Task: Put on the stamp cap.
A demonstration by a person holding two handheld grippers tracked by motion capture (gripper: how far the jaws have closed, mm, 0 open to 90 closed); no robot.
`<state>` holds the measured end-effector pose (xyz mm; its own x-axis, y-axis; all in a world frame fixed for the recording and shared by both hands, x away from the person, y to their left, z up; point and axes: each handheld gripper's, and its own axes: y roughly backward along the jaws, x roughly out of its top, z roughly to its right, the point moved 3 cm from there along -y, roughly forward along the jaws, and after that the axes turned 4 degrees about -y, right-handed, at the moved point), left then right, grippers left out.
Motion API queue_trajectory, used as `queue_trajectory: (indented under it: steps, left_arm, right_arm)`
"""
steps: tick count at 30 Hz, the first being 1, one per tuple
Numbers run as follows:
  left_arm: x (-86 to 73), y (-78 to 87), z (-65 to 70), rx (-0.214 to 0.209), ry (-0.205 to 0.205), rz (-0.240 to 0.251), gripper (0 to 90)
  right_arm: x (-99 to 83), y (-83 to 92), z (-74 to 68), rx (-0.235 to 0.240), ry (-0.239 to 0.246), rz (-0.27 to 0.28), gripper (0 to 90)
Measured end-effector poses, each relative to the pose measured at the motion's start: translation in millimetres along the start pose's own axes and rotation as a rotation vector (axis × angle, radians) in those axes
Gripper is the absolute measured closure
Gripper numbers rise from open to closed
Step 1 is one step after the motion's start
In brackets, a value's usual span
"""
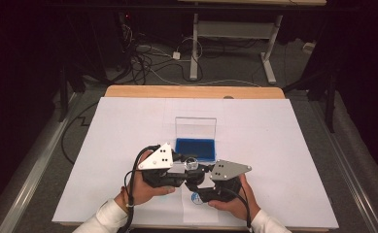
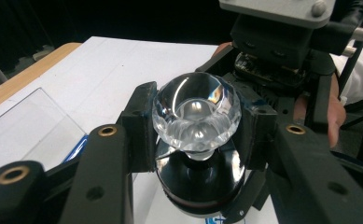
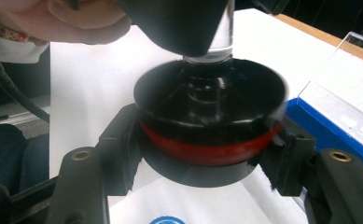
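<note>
clear faceted glass sits clamped between the jaws of the left gripper (image 2: 195,135): a knob-shaped crystal piece (image 2: 196,116), its wide top turned toward the camera on that gripper and its narrow stem pointing down into a black round part (image 2: 200,184) just beneath. the right gripper (image 3: 207,154) has its jaws pressed on either side of that black round part (image 3: 210,109), a shallow dish-like body with a red band around its lower edge, and the glass stem meets its centre. in the high view both grippers come together over the near middle of the white sheet (image 1: 274,145), the left gripper (image 1: 177,167) and right gripper (image 1: 203,175) tip to tip, with the crystal piece (image 1: 192,163) glinting between them. just beyond them stands a blue tray (image 1: 195,149) with a clear lid (image 1: 195,127) raised upright. under the hands a small blue and white round mark (image 1: 196,197) lies on the sheet.
</note>
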<state>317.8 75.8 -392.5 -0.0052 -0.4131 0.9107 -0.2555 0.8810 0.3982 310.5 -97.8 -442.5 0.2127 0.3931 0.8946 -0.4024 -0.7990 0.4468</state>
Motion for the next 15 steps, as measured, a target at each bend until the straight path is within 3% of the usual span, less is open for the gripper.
queue_trajectory:
  steps: [10,15]
  left_arm:
    - [-3.1,-2.6,0.6,-0.009,0.010,-0.003,54.3]
    - [-6.5,-4.3,-1.7,-0.033,0.041,0.003,54.4]
  right_arm:
    - [0.2,1.0,-1.7,-0.008,0.011,-0.009,38.1]
    - [-0.3,1.3,-2.4,-0.014,0.023,-0.021,38.2]
